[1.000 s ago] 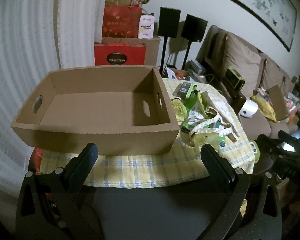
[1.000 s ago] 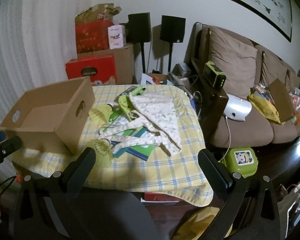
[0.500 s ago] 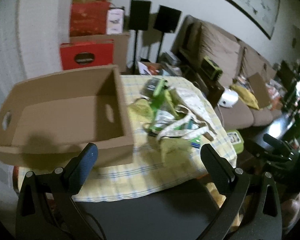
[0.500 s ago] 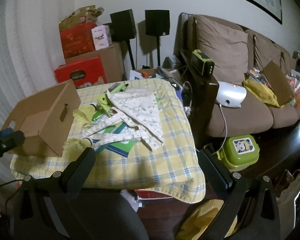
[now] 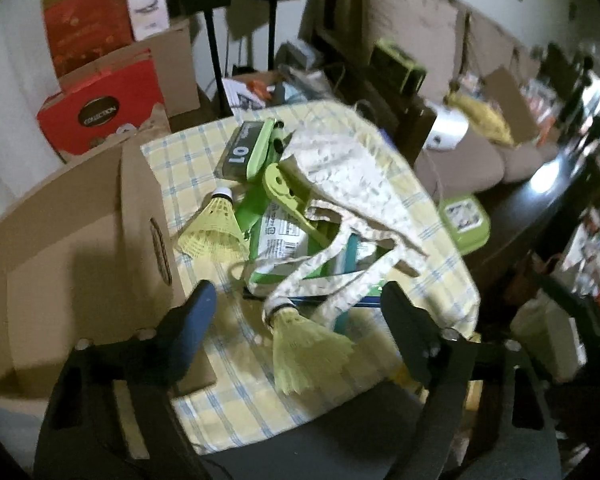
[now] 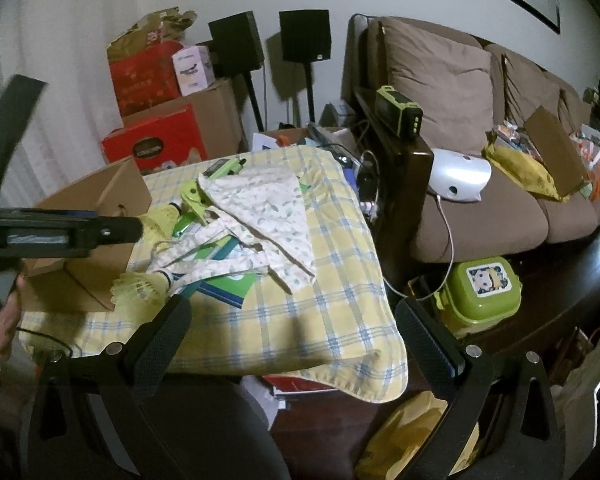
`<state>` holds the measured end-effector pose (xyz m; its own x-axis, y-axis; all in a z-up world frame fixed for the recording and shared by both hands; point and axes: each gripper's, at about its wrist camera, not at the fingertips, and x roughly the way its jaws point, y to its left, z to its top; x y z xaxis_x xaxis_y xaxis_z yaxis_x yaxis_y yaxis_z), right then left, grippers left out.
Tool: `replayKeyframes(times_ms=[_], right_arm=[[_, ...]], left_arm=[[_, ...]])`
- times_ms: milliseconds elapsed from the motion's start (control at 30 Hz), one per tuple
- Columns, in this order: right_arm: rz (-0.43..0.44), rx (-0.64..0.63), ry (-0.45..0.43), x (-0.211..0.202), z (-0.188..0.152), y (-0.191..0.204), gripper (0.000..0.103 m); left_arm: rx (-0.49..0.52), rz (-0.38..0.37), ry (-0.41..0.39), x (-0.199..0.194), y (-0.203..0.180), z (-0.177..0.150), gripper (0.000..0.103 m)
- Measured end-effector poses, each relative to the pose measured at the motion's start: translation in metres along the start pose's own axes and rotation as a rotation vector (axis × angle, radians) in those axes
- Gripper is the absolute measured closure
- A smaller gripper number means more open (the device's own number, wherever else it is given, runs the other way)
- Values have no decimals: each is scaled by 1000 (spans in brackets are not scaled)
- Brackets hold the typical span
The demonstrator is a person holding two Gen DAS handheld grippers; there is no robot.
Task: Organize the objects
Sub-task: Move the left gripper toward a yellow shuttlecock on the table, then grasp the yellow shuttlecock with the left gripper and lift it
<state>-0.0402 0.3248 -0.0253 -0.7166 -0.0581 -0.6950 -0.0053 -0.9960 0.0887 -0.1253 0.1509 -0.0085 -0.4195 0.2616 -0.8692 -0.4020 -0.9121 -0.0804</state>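
An open brown cardboard box (image 5: 80, 248) sits at the left of a yellow checked tablecloth (image 5: 240, 384). Beside it lies a heap: a patterned white cloth with straps (image 5: 340, 168), two yellow shuttlecocks (image 5: 304, 348) (image 5: 216, 228), green clips (image 5: 280, 188), a dark "01" packet (image 5: 240, 152) and green booklets. My left gripper (image 5: 296, 308) is open, its fingers either side of the near shuttlecock, above it. My right gripper (image 6: 292, 316) is open and empty over the table's near right edge; the cloth (image 6: 268, 208), box (image 6: 96, 208) and near shuttlecock (image 6: 140, 288) lie beyond it.
Red and brown boxes (image 6: 156, 144) and two speakers on stands (image 6: 304, 36) stand behind the table. A brown sofa (image 6: 480, 200) with clutter is at the right. A green lunch box (image 6: 484, 288) sits on the dark floor beside the table.
My left gripper has swung right from facing the box and moved in over the heap by the near shuttlecock. My right gripper has drifted slightly right and back. Both stay open.
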Motion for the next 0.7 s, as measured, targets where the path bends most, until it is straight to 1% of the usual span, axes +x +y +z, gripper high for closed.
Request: replayKeyframes(times_ms=[33,67,100,133,267,433,533,633,700], right_arm=[[0,5,0,0,0,-2,0],[0,11,1,1,-1,-4,0],[1,17,4,1,-1,-5,0],[3,22,6,2,-1,-7,0],[17,48,31,7,-2,-12,0],[35,58,46,13,-4,-14,0],[34,58,48,14,-5,-13,0],[40,60,49,14,-6,-13,0],[40,59,51,15,-7,-12,0]], left_arm=[[-3,4,42,9,1,2,36],[-12,-1,76,16,5,4,44],[-24,-13,106,23,6,5,49],[-36,-22,132,29,8,5,50],[-49,-36,185,46,10,4,50],[-47,-11,233,64,12,-1,50],[-49,-19,259,72,13,-4,51],[-45,-22,268,74,11,-8,51],[-41,-26,283,77,10,-10,53]])
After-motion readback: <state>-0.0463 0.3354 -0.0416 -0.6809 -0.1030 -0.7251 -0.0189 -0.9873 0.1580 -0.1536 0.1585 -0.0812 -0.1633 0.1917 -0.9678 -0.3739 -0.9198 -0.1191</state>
